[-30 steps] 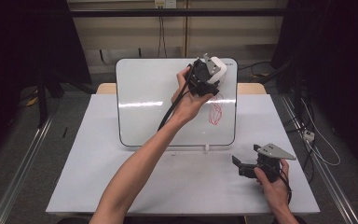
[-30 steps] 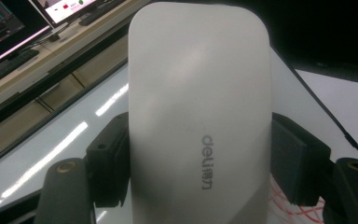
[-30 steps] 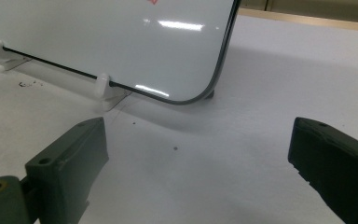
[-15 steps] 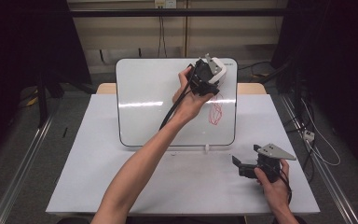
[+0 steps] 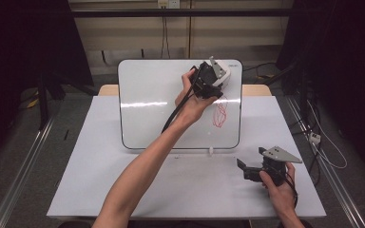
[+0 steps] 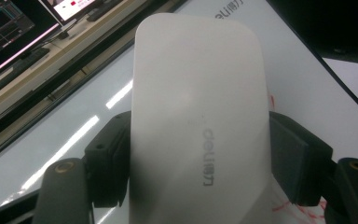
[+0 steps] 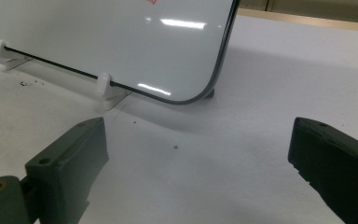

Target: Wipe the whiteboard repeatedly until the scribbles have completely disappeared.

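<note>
A white whiteboard (image 5: 147,109) stands tilted at the back of the table, with a red scribble (image 5: 220,114) on its right side. My left gripper (image 5: 213,80) is up at the board's upper right, just above the scribble, shut on a white eraser (image 5: 221,71). In the left gripper view the eraser (image 6: 198,116) sits between the two black pads (image 6: 109,158), and red marks show at the lower right on the board (image 6: 303,79). My right gripper (image 5: 245,169) rests low at the table's front right, open, with nothing between its fingers (image 7: 70,158).
The table (image 5: 100,185) is covered in white, with bare room at left and front. The whiteboard (image 7: 121,42) stands on small white clip feet (image 7: 103,86) ahead of the right gripper. Cables hang at the right table edge (image 5: 316,140). Dark curtains flank both sides.
</note>
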Demonstrator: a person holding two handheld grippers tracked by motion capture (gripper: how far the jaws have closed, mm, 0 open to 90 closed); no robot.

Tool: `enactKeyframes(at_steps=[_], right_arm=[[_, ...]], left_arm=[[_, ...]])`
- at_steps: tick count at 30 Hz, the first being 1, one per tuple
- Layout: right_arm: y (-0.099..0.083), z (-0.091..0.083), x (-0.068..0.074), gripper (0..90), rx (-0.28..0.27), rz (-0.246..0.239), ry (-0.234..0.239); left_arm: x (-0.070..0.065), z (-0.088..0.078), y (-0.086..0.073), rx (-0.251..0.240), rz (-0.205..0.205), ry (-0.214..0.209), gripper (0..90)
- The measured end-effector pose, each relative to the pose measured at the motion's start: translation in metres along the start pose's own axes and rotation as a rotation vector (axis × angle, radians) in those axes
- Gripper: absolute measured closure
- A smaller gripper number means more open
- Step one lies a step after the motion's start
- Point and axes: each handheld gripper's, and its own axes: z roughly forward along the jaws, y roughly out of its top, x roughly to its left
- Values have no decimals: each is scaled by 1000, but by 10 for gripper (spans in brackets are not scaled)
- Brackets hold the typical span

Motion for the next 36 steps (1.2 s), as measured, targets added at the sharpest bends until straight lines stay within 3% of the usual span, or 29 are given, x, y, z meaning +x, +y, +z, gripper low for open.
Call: enactKeyframes(at_steps=[20,36], right_arm=[[1,1,1,45,3,-3,4],[1,1,2,45,2,-5,4]], left_arm=[[-11,5,4,13,36,54,303],[-23,9,1,26,76,24,303]])
